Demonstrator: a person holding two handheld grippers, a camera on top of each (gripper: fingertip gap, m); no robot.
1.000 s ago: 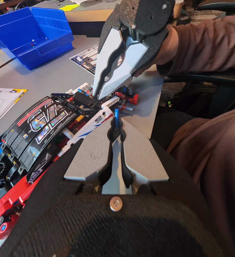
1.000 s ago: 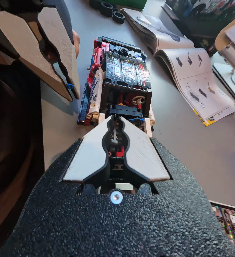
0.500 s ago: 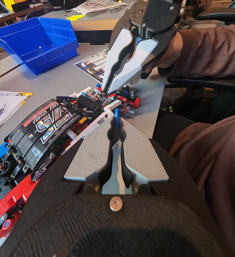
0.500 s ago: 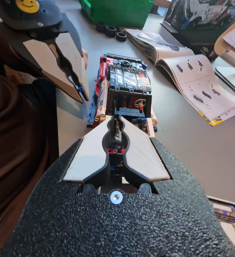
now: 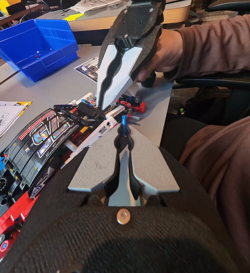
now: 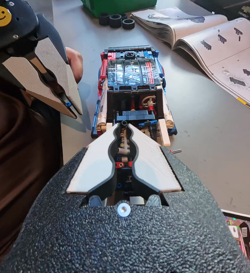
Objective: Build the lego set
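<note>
Lego car: a long black, red, white and blue brick-built race car [image 6: 134, 91] lies flat on the grey table [image 6: 202, 133], near the edge where the person sits; its nose end is an open frame of bare beams and pins.
Car looks: curved black roof panels [image 5: 37, 141] with shiny foil stickers and red stripes; a tan steering wheel [image 6: 148, 100] shows in the open cabin.
Right gripper [image 6: 123, 124]: slanted down over the nose, tips together around a small black tube-shaped piece [image 6: 123, 122] just before the black cross beam.
Left gripper [image 5: 124, 127]: held beside the car above the table edge, clamped on a thin blue axle pin [image 5: 124, 125] that sticks out past the tips.
Around: an open instruction booklet [image 6: 210, 48], three black tyres [image 6: 116, 20], a blue plastic bin [image 5: 34, 47].
</note>
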